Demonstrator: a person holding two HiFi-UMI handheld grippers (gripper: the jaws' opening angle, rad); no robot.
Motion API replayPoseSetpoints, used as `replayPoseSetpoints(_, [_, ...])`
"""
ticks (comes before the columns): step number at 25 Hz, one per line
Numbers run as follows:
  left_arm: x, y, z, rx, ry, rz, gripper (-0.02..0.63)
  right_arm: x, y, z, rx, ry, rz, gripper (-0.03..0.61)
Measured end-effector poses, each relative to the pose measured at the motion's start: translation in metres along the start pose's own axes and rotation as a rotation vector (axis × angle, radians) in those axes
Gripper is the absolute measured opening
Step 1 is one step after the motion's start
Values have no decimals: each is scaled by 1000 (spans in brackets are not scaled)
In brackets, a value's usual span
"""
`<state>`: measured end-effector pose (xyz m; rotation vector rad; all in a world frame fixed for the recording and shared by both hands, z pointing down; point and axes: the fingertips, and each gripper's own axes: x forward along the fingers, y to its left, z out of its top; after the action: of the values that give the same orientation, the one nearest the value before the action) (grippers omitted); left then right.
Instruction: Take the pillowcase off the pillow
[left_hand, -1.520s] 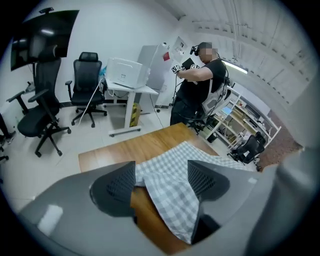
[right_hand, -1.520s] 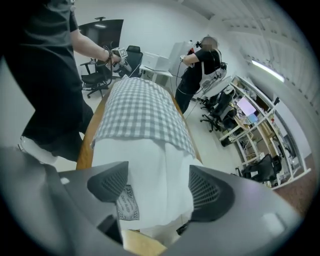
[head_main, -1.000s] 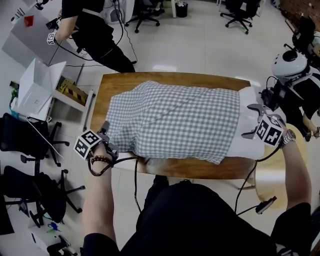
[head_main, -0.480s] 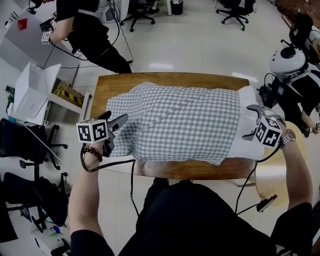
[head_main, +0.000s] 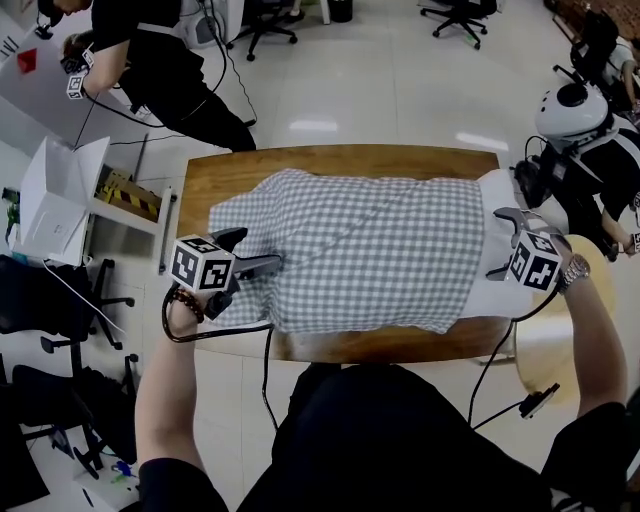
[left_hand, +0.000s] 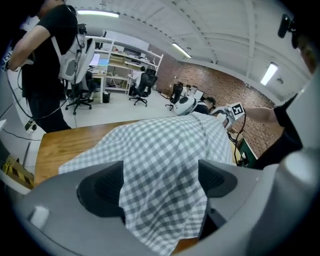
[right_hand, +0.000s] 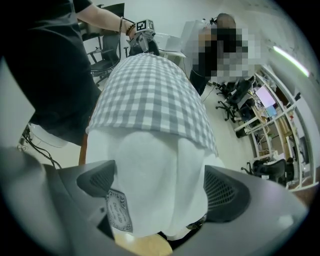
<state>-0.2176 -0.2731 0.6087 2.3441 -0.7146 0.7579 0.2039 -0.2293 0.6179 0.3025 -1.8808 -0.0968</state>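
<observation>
A pillow in a grey-and-white checked pillowcase (head_main: 350, 245) lies across the wooden table (head_main: 330, 160). Its bare white end (head_main: 487, 295) sticks out at the right. My left gripper (head_main: 258, 250) reaches over the pillowcase's left end; its jaws have just been opening, and a loose fold of checked cloth (left_hand: 165, 150) lies between them unclamped. My right gripper (head_main: 500, 242) points down at the white pillow end (right_hand: 155, 185); its jaws have also just been opening, and they straddle that end near a sewn label (right_hand: 118, 210).
A round wooden stool (head_main: 550, 350) stands right of the table. A person in black (head_main: 165, 60) stands at the back left beside a white box (head_main: 55, 200). Office chairs (head_main: 40, 290) crowd the left side. Cables hang from both grippers.
My left gripper rose from the table's near left corner, rolled, and moved right over the pillowcase's left end. Both grippers' jaws look wider. The right gripper barely shifted.
</observation>
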Motion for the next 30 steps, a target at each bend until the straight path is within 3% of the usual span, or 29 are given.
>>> replayPoseSetpoints(5, [21, -1, -17, 62, 117, -74, 469, 13, -2, -5, 9, 19, 12, 558])
replayPoseSetpoints(9, [31, 5, -26, 64, 176, -127, 468, 20, -5, -4, 19, 37, 30, 558])
replayPoseSetpoints(20, [52, 13, -32, -22, 212, -262, 466, 40, -9, -9, 66, 66, 83, 557])
replayPoseSetpoints(26, [55, 5, -34, -110, 182, -367, 362, 47, -9, -7, 98, 54, 103, 544])
replayPoseSetpoints(30, [53, 0, -31, -136, 158, -392, 280, 48, -5, -12, 110, 37, 113, 487])
